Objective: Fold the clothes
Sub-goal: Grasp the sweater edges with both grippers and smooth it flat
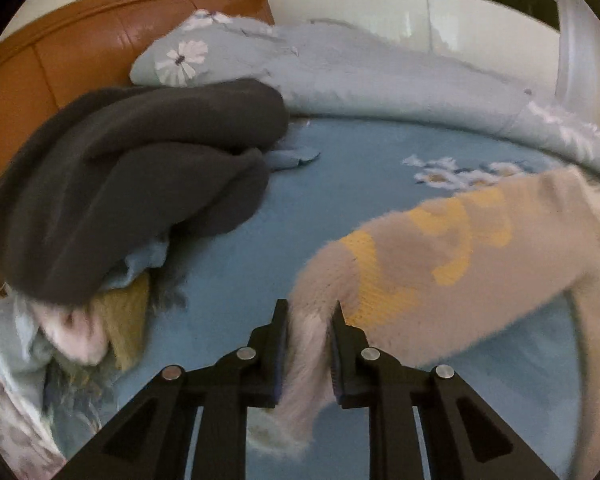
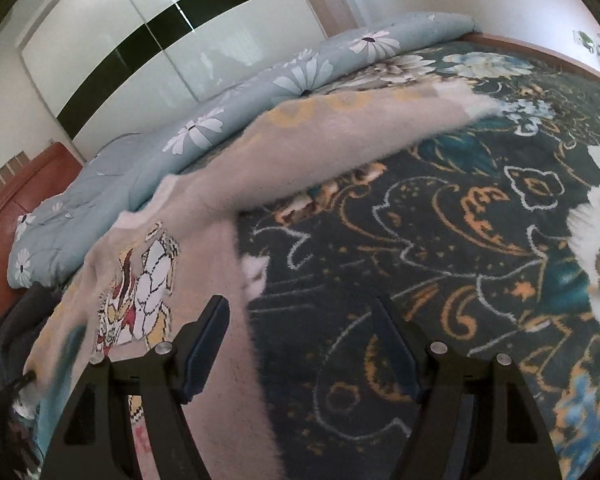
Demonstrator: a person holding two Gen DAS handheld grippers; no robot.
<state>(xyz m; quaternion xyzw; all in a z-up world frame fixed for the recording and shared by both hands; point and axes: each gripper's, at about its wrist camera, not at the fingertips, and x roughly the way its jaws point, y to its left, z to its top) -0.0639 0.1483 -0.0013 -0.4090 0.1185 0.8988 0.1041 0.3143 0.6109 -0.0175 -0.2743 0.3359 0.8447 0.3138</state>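
sweater: fuzzy pale pink knit sweater with yellow pattern, sleeve running from left gripper up to its right
left gripper: pinching the cuff
right gripper: spread, sweater edge under its left finger; patterned dark blanket open ahead

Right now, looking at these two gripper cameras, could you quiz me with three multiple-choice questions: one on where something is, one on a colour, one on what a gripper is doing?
1. Where does the dark grey garment lie?
A. near the brown headboard
B. on the floor
C. inside the wardrobe

2. What colour are the patches on the fuzzy pink sweater?
A. green
B. yellow
C. black

3. What is the left gripper doing?
A. hanging open over bare bedding
B. pinching the pink sweater
C. gripping the dark grey garment

Answers: 1 A, it is heaped on the bed before the headboard. 2 B, yellow shapes mark the sleeve. 3 B, pink fabric runs between its closed-in fingers, while the right gripper stands open.
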